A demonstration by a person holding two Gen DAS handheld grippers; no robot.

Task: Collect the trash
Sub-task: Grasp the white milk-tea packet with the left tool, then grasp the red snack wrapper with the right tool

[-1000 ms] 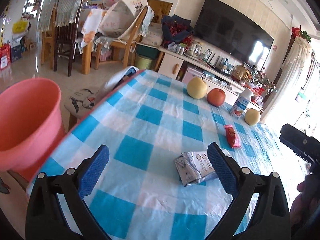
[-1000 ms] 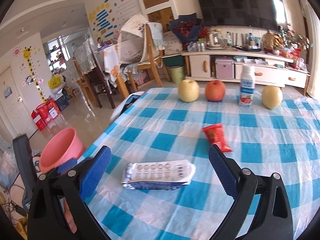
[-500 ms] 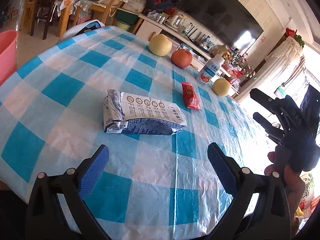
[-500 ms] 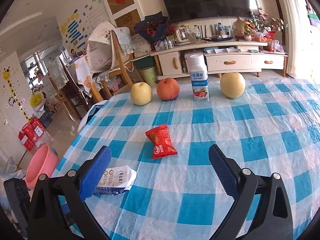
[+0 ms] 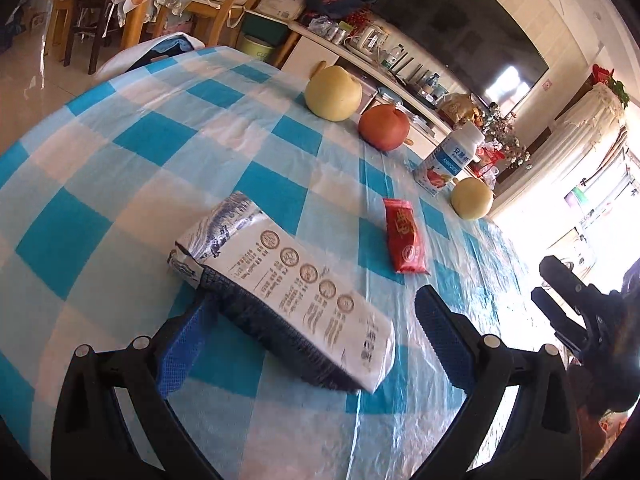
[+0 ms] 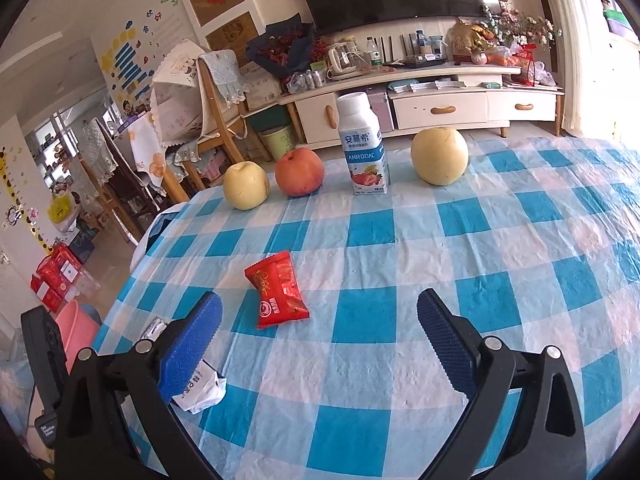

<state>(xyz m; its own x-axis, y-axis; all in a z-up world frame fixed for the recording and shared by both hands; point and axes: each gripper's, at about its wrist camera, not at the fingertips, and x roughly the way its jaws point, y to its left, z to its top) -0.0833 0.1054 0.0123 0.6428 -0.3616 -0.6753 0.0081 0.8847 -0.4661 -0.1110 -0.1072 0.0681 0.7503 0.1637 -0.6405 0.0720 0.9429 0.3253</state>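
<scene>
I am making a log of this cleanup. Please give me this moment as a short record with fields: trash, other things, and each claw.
trash: white bag lying flat, near edge; red wrapper further in
other things: two pears, apple, bottle in a row at the far side
surface: checked cloth
left claw: open, around the white bag
right claw: open, empty, red wrapper just ahead
bin: pink bucket, on the floor

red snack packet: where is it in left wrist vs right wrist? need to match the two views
Left wrist: the red snack packet lies right of centre on the checked cloth, beyond the silver bag.
Right wrist: the packet lies left of centre, just ahead of the left fingertip.
Shared landmark: the yogurt bottle, standing upright between the red apple and a yellow pear.
</scene>
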